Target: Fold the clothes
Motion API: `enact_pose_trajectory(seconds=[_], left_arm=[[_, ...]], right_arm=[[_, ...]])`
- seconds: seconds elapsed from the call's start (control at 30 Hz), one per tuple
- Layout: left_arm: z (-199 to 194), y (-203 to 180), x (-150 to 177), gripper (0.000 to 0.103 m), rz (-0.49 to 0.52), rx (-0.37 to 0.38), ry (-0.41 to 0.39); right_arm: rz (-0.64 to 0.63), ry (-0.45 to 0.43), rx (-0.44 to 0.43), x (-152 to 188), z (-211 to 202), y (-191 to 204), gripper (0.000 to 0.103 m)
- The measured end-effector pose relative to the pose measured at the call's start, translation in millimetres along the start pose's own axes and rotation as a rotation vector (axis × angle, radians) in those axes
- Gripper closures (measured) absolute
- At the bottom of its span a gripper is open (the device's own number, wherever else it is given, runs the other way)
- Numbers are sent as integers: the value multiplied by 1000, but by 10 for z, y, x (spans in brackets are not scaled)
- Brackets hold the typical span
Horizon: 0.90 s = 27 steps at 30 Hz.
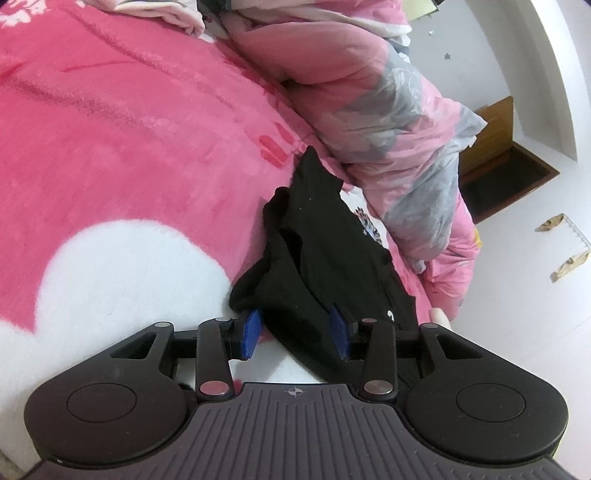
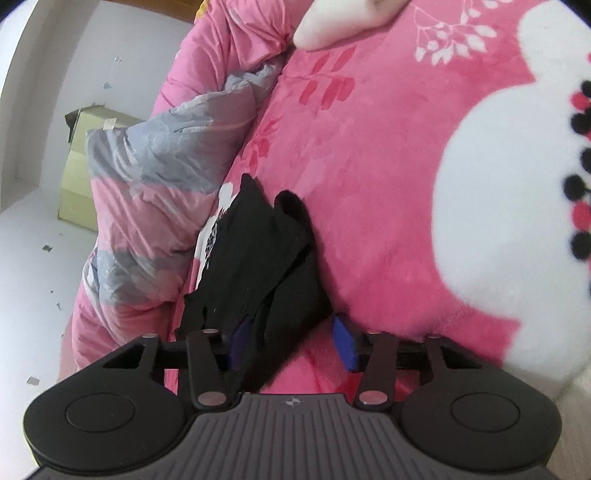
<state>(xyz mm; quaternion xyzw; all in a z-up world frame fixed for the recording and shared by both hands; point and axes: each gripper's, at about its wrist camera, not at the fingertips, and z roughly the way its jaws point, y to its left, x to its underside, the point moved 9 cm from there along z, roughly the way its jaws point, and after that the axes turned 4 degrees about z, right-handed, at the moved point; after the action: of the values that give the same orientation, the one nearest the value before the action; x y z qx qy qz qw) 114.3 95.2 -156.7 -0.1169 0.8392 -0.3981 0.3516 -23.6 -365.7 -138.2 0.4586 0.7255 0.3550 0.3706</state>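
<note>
A black garment point(image 1: 314, 251) lies crumpled on the pink plush blanket point(image 1: 129, 147), with a white printed patch point(image 1: 369, 221) showing at its right side. My left gripper point(image 1: 295, 334) is open, its blue pads point(image 1: 251, 334) either side of the garment's near end; cloth lies between them. In the right wrist view the same black garment point(image 2: 258, 251) runs from the quilt toward my right gripper point(image 2: 291, 341), which is open too. The fabric drapes over its left pad point(image 2: 238, 341) and half hides it; the right pad point(image 2: 345, 345) is bare, over the blanket.
A rolled pink and grey quilt point(image 1: 388, 110) point(image 2: 147, 177) lies along the bed's edge right behind the garment. Beyond it is white floor with scraps, a wooden cabinet point(image 1: 495, 129) and a cardboard box point(image 2: 85, 162). A pale cushion point(image 2: 332, 22) sits at the bed's far end.
</note>
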Motion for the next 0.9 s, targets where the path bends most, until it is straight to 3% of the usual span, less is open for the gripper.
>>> enact_pose_trajectory(seconds=[0.1, 0.13, 0.17, 0.27, 0.7, 0.8, 0.9], left_arm=[[1, -3, 0, 65, 3, -6, -5], [2, 3, 1, 66, 4, -10, -6], [3, 12, 2, 68, 5, -14, -7], [6, 39, -1, 72, 2, -17, -3], [14, 58, -14, 72, 10, -17, 4], [10, 60, -11, 72, 8, -12, 6], [5, 66, -12, 72, 2, -6, 7]], right_arm=[[28, -23, 9, -39, 38, -52, 80], [41, -30, 13, -52, 41, -81, 96], [51, -41, 9, -75, 26, -106, 98], [35, -98, 2, -153, -90, -128, 99], [130, -113, -16, -355, -229, -362, 97], [149, -99, -34, -340, -338, -362, 94], [162, -58, -61, -250, -405, -304, 84]])
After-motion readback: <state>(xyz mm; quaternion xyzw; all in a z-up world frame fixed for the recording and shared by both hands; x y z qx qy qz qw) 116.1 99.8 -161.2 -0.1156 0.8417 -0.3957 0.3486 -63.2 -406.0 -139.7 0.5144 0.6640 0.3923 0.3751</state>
